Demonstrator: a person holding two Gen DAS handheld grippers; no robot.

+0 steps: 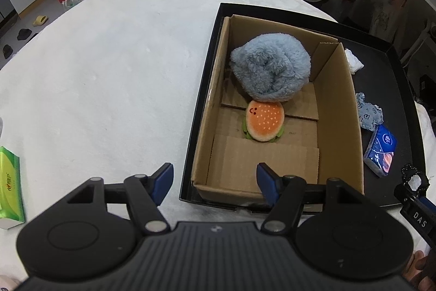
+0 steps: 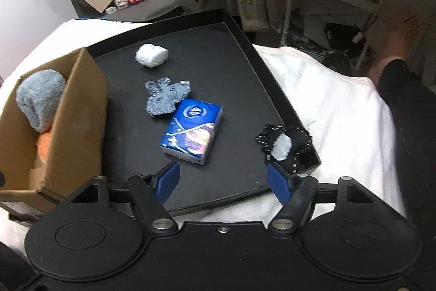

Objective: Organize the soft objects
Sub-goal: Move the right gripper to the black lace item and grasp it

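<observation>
While our left gripper [image 1: 215, 183] is hovering over the near end of the open brown cardboard box [image 1: 340, 111], we are keeping its blue-padded fingers [image 1: 163, 180] spread wide with nothing between them. The box is sitting in the left part of a shallow black tray [image 2: 272, 89], which is lying on a white fleecy cloth [image 1: 109, 67]. Inside the box, a fluffy grey-blue plush bundle [image 1: 269, 67] is resting toward the far end, and a small orange burger-shaped plush toy [image 1: 264, 124] is lying just in front of it, touching its lower edge.

Our right gripper [image 2: 223, 183] is hanging over the near edge of the tray, its jaws likewise wide apart and holding nothing. On the bare tray floor ahead of it, a blue printed tissue pack [image 2: 193, 134] is lying flat, with a crumpled grey knitted cloth [image 2: 164, 97] touching its far corner. Farther back, a white wadded lump [image 2: 151, 55] is sitting by itself, well apart from the box wall. At the tray's near right corner, a black fabric piece with pale stitching [image 2: 297, 138] is bunching around something white; what that white thing is we cannot quite tell, as the view is smeared there.

On the cloth at the far left, a green tissue box [image 1: 9, 187] is lying near our left gripper.
</observation>
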